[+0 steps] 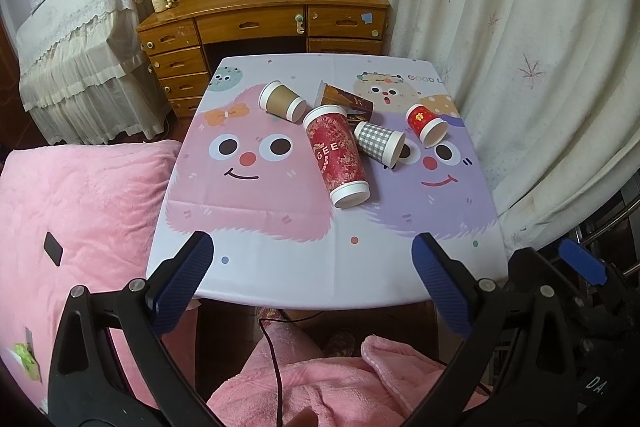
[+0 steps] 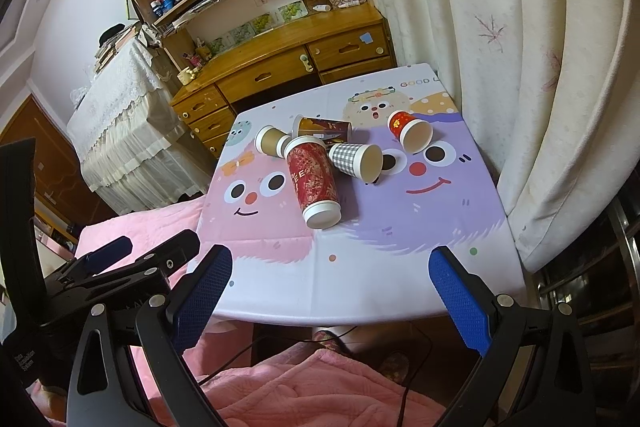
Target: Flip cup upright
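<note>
Five paper cups lie tipped over on the cartoon-printed tablecloth (image 1: 280, 267): a tall red patterned cup (image 1: 338, 157), a grey checked cup (image 1: 380, 143), a small red cup (image 1: 426, 125), a plain brown cup (image 1: 282, 101) and a dark brown printed cup (image 1: 346, 103). The left gripper (image 1: 312, 267) and right gripper (image 2: 330, 281) hang above the near table edge, jaws spread wide, grasping nothing.

Table (image 1: 280, 267) bears five toppled cups (image 1: 338, 155).
</note>
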The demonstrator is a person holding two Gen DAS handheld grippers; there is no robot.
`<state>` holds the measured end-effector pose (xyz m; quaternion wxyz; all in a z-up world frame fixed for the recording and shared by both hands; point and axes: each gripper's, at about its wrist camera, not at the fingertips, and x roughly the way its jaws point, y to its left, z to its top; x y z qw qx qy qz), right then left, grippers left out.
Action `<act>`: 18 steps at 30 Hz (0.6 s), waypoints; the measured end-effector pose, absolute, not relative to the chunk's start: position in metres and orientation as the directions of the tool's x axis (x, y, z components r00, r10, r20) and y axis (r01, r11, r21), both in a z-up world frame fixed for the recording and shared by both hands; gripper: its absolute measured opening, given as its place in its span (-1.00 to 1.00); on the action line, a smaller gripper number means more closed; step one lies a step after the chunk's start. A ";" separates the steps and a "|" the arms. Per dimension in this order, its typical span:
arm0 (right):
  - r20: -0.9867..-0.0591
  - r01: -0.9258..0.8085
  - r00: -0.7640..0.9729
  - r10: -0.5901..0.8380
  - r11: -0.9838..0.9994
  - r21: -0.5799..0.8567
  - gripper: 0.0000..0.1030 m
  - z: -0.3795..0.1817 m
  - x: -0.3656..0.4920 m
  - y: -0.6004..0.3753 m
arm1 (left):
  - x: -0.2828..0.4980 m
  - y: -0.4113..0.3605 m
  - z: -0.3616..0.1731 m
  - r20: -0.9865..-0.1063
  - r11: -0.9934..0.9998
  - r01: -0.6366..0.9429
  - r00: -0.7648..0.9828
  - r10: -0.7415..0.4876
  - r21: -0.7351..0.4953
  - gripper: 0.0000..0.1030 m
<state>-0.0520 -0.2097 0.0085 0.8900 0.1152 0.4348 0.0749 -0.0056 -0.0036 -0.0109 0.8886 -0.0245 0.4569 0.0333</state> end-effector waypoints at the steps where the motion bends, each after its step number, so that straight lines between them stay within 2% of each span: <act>1: -0.756 -0.033 0.611 0.234 0.962 0.271 0.94 0.009 -0.052 -0.210 | -0.006 -0.006 -0.009 -0.814 0.997 -0.080 0.580 0.036 -0.013 0.91; 14: -0.755 -0.051 0.612 0.236 0.964 0.260 0.94 0.020 -0.042 -0.196 | -0.016 0.015 -0.024 -0.860 0.989 -0.124 0.511 -0.002 -0.076 0.85; 18: -0.770 -0.063 0.589 0.246 0.964 0.260 0.94 0.002 -0.048 -0.186 | -0.012 0.028 -0.038 -0.893 0.985 -0.152 0.450 -0.001 -0.077 0.83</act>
